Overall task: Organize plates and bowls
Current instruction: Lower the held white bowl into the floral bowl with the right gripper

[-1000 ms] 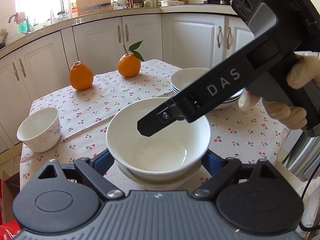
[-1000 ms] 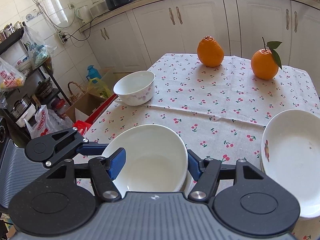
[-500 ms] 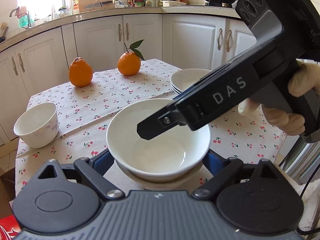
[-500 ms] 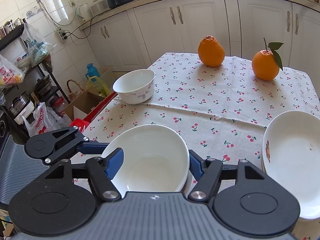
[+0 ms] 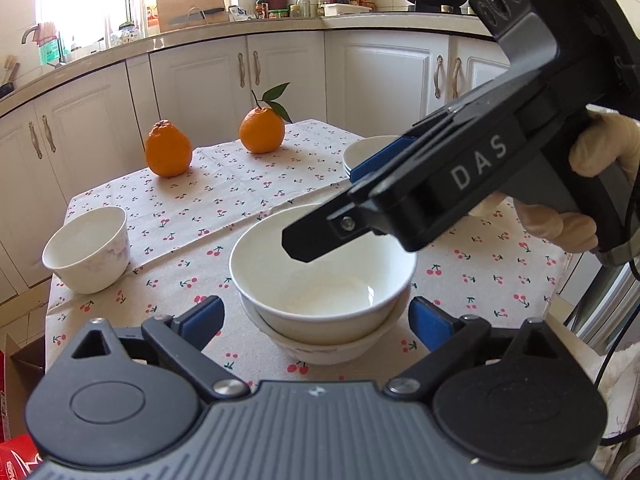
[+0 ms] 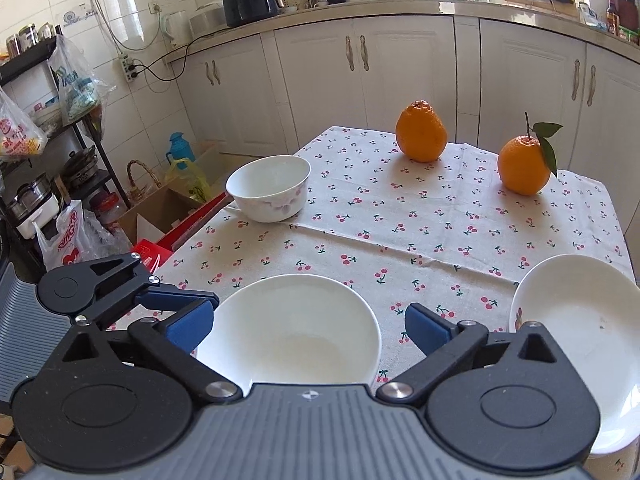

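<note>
Two white bowls are nested on the cherry-print tablecloth, the top bowl (image 5: 324,276) (image 6: 288,336) sitting in the lower one (image 5: 320,346). My left gripper (image 5: 316,318) straddles the stack. Its jaws are opening, and the blue pads stand clear of the bowls. My right gripper (image 6: 308,325) hangs over the same bowl with its jaws opening wide, its pads off the rim. In the left wrist view one of its fingers (image 5: 320,236) reaches over the bowl. A small floral bowl (image 5: 86,250) (image 6: 272,188) stands apart at the table's edge. A stack of white plates (image 6: 580,332) lies to the right.
Two oranges (image 5: 168,154) (image 5: 262,130) sit at the far side of the table. A gloved hand (image 5: 560,232) holds the right gripper. White cabinets ring the table. A shelf, bags and boxes (image 6: 60,200) crowd the floor to the left.
The right gripper's jaws have sprung wide apart and let go of the bowl. The left jaws have also spread wider. The top bowl now rests in the lower one.
</note>
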A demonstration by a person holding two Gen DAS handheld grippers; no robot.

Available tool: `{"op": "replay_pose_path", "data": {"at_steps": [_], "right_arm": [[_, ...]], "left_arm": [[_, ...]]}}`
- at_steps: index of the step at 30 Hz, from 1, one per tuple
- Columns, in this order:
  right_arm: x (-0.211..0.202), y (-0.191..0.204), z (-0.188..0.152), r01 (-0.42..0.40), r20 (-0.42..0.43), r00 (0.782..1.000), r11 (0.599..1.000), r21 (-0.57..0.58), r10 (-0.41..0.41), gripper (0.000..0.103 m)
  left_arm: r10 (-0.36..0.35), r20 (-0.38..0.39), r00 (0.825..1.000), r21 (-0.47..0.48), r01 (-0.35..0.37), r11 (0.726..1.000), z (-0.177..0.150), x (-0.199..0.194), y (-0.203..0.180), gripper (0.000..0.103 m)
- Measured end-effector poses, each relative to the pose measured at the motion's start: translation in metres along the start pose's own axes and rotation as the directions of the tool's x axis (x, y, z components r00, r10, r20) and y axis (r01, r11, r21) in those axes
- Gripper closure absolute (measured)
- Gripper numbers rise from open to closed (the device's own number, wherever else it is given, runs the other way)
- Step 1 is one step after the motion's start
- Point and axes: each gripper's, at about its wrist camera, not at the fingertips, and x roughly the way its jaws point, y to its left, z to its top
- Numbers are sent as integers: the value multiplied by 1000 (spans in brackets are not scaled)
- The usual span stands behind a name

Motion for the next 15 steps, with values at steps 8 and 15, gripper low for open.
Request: {"op": "replay_pose_path", "data": {"at_steps": [8, 15], "right_arm": [[7, 17, -8, 34, -42, 998, 997, -70, -37, 0], [9, 27, -10, 70, -52, 996, 991, -109, -76, 0]], "left_arm": [[27, -2, 1000, -33, -27, 999, -12, -15, 7, 5], [43, 4, 999, -63, -42, 997, -21, -22, 18, 5]]}}
